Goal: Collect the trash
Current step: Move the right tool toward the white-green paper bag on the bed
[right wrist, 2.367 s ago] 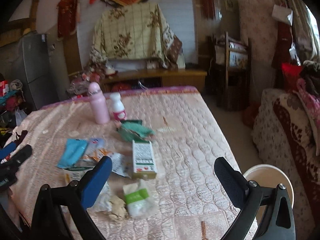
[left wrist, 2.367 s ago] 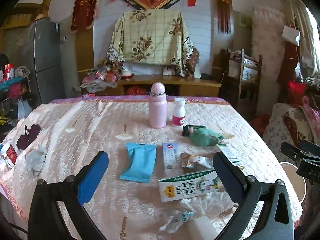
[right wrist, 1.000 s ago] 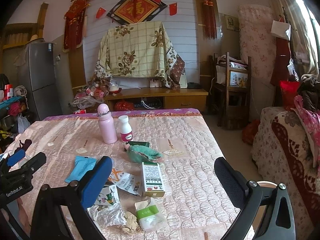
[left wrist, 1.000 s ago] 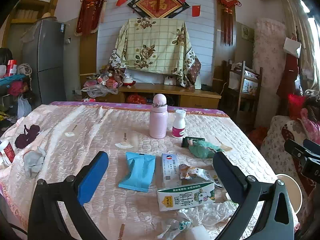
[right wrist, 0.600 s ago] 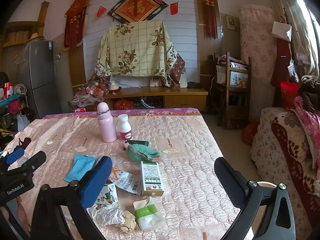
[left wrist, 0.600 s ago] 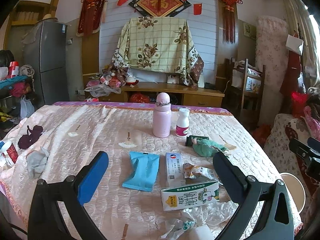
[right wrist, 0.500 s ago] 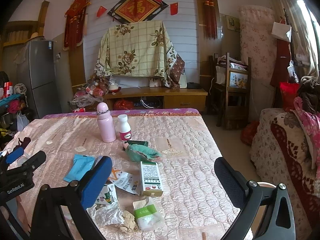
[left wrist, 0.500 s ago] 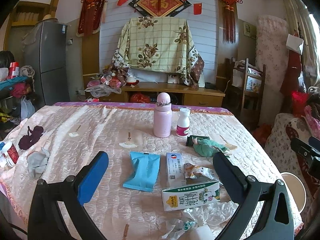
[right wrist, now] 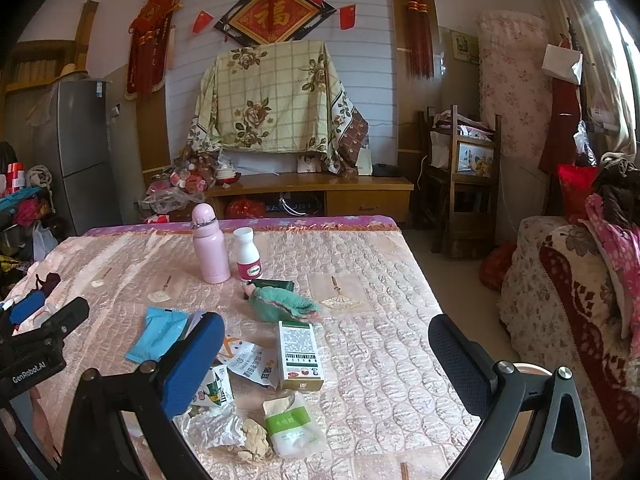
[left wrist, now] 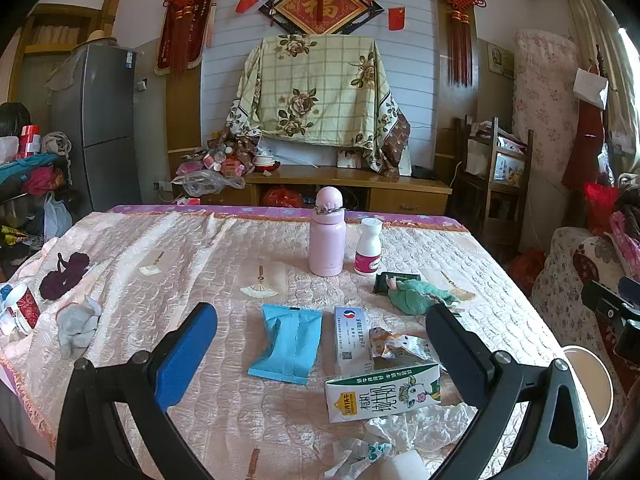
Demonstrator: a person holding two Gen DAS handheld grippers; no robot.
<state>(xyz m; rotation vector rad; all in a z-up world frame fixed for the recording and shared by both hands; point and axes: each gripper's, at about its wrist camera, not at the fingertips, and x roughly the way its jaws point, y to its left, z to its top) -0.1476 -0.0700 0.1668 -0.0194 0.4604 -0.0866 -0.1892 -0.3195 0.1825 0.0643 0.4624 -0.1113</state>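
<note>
Trash lies on the pink quilted table: a blue wrapper, a white box, a milk carton, crumpled wrappers and crumpled foil. The right wrist view shows a green-and-white box, a green packet, a crumpled tissue and the blue wrapper. My left gripper is open and empty above the near trash. My right gripper is open and empty above the near table edge. A white bin stands right of the table.
A pink bottle, a small white bottle and a green cloth on a dark box stand farther back. A grey rag and a red cup lie at the left edge. A sofa is on the right.
Both grippers have lifted and tilted up from a steeper downward view, so the table trash sits lower in each view. Both stay open and empty. Nothing on the table has moved.
</note>
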